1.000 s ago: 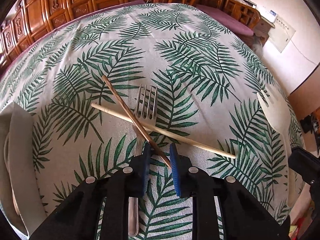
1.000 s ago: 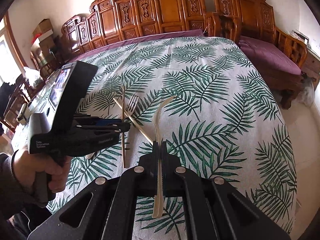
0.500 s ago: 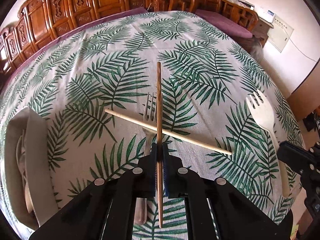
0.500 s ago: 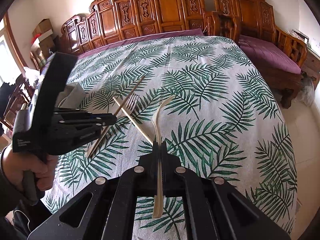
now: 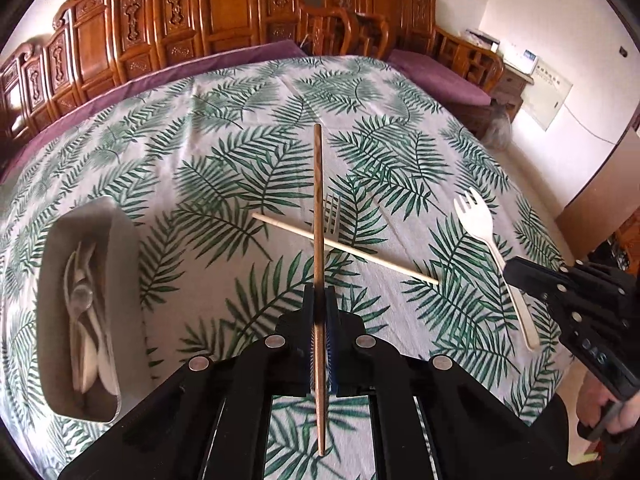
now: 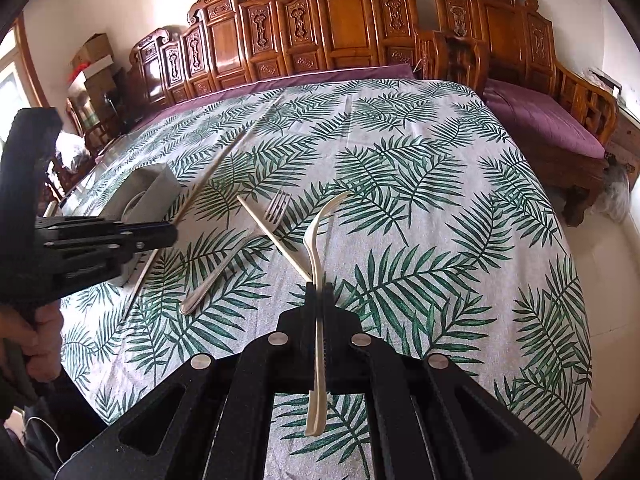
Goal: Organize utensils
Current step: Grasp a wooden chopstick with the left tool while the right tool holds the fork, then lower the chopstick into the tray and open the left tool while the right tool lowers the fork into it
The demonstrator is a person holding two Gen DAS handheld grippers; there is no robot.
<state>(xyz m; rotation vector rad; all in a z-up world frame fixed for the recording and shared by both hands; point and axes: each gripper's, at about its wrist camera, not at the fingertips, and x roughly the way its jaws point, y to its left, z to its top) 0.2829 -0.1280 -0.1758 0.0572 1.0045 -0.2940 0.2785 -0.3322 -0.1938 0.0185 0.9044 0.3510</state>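
Left wrist view. The left tool point(image 5: 319, 312) is pressed together on the dark chopstick point(image 5: 318, 208). A second ago its jaws were spread around that stick, which lay crossed over the pale chopstick point(image 5: 344, 246) and the metal fork point(image 5: 333, 216) on the surface point(image 5: 240, 120). The dark chopstick is now lifted clear and runs straight along the tool's axis, its tip pointing toward the far edge of the surface. More of the surface is seen than before, consistent with the tool having been raised. The pale chopstick and the metal fork are left mid-surface, the chopstick lying across the fork. The grey tray point(image 5: 116, 288) is seen near the left edge, with pale utensils inside; their kinds cannot be told because of blur. At the right edge the white fork point(image 5: 478, 220) is pinched by its handle in the right tool point(image 5: 510, 270).

Right wrist view. The right tool point(image 6: 319, 292) is closed on the white fork point(image 6: 316, 248), held above the near part of the surface; no change is noted here over the last second. The left tool point(image 6: 174, 232) is seen at the left, carrying the dark chopstick point(image 6: 204, 184) in front of the tray point(image 6: 156, 184). The metal fork point(image 6: 240, 248) and pale chopstick point(image 6: 272, 236) lie untouched mid-surface.

Judgement: one pick is complete and the carry to the tray appears under way. Two utensils are in hand and two are still to be collected.
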